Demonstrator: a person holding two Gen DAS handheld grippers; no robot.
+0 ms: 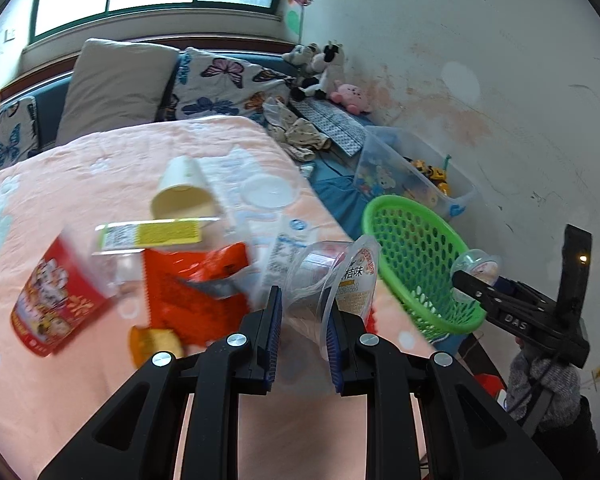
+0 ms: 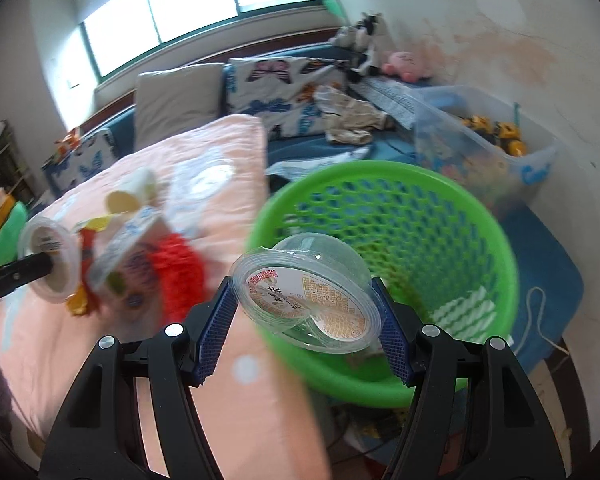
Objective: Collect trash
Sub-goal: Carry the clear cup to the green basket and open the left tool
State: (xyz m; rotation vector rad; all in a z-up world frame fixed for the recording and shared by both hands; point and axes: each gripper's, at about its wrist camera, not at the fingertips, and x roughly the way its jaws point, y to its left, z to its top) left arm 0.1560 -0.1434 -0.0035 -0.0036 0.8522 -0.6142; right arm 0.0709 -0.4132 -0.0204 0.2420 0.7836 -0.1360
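Note:
My left gripper (image 1: 305,300) is shut on a clear plastic jelly cup (image 1: 332,276) with a printed lid, held above the pink blanket (image 1: 80,168). My right gripper (image 2: 304,296) is shut on a second clear lidded cup (image 2: 308,304), held over the near rim of the green basket (image 2: 440,220). The basket (image 1: 420,256) stands at the bed's right edge. The right gripper and its cup (image 1: 476,270) also show in the left wrist view beside the basket. Trash lies on the blanket: a red noodle cup (image 1: 56,300), an orange wrapper (image 1: 196,284), a yellow paper cup (image 1: 182,192), a clear lid (image 1: 268,192).
A clear bin of toys (image 1: 416,176) sits behind the basket by the stained wall. Butterfly pillows (image 1: 224,84), plush toys (image 1: 320,68) and crumpled clothes (image 1: 296,132) lie at the bed's head. A blue mat (image 2: 540,272) lies right of the basket.

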